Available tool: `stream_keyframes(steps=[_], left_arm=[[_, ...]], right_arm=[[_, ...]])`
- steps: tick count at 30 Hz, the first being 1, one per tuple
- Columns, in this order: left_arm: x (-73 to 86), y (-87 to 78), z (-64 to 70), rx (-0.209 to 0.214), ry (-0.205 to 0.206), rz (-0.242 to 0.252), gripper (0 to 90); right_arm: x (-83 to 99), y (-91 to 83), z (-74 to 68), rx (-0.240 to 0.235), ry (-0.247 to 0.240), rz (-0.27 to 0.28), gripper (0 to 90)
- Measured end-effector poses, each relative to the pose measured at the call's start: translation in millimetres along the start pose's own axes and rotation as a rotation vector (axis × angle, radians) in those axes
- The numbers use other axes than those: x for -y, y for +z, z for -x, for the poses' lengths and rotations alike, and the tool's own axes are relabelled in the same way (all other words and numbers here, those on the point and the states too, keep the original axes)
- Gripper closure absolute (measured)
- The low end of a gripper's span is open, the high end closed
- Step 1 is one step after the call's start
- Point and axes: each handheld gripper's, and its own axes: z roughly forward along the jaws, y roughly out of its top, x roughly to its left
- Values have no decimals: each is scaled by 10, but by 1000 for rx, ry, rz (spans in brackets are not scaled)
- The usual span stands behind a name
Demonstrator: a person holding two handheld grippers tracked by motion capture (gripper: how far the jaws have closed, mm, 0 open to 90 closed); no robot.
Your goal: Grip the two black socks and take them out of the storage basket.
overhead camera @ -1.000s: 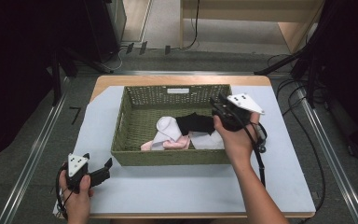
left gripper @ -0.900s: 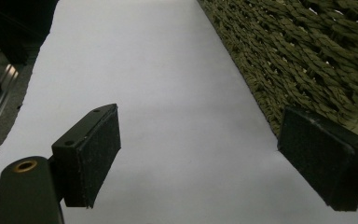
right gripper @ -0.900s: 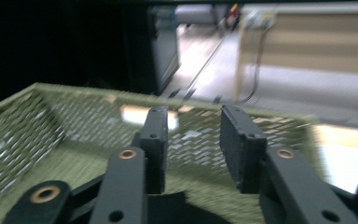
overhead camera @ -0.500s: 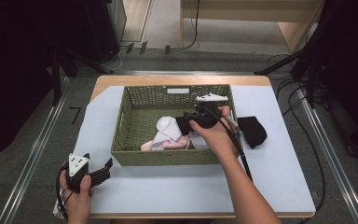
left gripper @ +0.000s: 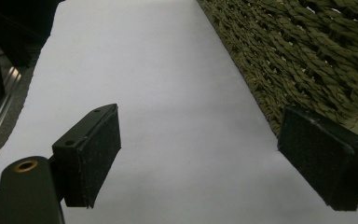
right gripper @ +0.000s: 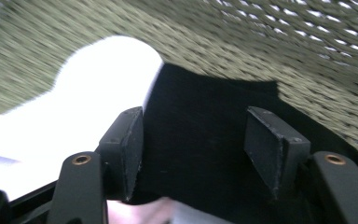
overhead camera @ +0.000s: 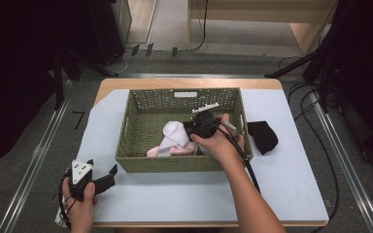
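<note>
An olive woven basket (overhead camera: pixel 141 126) stands mid-table. In it lie a white sock (overhead camera: pixel 174 132), a pink sock (overhead camera: pixel 172 151) and a black sock (right gripper: pixel 205 121). My right gripper (overhead camera: pixel 191 128) reaches into the basket, and in the right gripper view it (right gripper: pixel 193 140) stands open with its jaws on either side of the black sock, beside the white sock (right gripper: pixel 88 93). Another black sock (overhead camera: pixel 263 136) lies on the table right of the basket. My left gripper (overhead camera: pixel 110 176) rests open at the front left; between its jaws (left gripper: pixel 200 149) is only bare table.
The pale table cover (overhead camera: pixel 175 199) has free room in front of the basket and to its left. The basket wall (left gripper: pixel 307 60) runs close along the left gripper's right side. Cables and metal rails lie on the floor around the table.
The right gripper carried a black sock over the basket's right rim, left it on the table, then moved back into the basket toward the white sock. The left gripper stayed put.
</note>
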Motion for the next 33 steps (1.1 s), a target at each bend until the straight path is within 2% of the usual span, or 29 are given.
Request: stream_keyframes(steps=[3, 4, 7, 10, 12, 13, 14, 15, 17, 19, 21, 22, 23, 25, 26, 28, 31, 33], left_arm=[[1, -2, 0, 0, 1, 1, 143], [1, -3, 1, -2, 1, 3, 143], [2, -2, 2, -2, 2, 6, 144], [3, -3, 4, -2, 1, 8, 144], [3, -2, 5, -2, 1, 8, 144], [3, -2, 4, -2, 2, 8, 144], [4, -3, 5, -2, 1, 8, 144], [4, -2, 5, -2, 2, 8, 144], [3, -2, 4, -1, 2, 7, 144], [2, -3, 2, 0, 2, 5, 144], [2, -3, 2, 0, 2, 6, 144], [2, -3, 1, 0, 2, 5, 144], [2, -3, 2, -1, 2, 4, 144], [1, -2, 2, 0, 3, 2, 144], [1, -1, 3, -1, 4, 2, 144], [0, 0, 8, -6, 8, -4, 144], [-1, 5, 20, -11, 16, -5, 144], [-2, 7, 23, -13, 21, -7, 144]], right_arm=[[-11, -30, 44, 24, 45, -31, 640], [-13, -45, 57, 33, 50, -39, 740], [-15, -97, 101, 69, 63, -58, 858], [-15, -171, 185, 109, 119, -28, 900], [-4, -219, 274, 141, 157, -4, 900], [6, -226, 313, 142, 172, -1, 900], [13, -225, 342, 135, 184, -10, 900], [33, -203, 399, 100, 225, -21, 858], [33, -190, 395, 91, 226, -26, 829], [36, -140, 372, 93, 191, -43, 715], [34, -99, 341, 73, 143, -45, 627], [27, -98, 335, 59, 141, -37, 602], [1, -134, 331, 22, 156, 19, 537], [-5, -151, 330, 4, 170, 39, 512], [-12, -172, 328, -31, 187, 64, 485], [-24, -192, 293, -74, 176, 91, 434], [-27, -177, 169, -112, 112, 101, 408], [-28, -136, 56, -120, 59, 77, 433]])
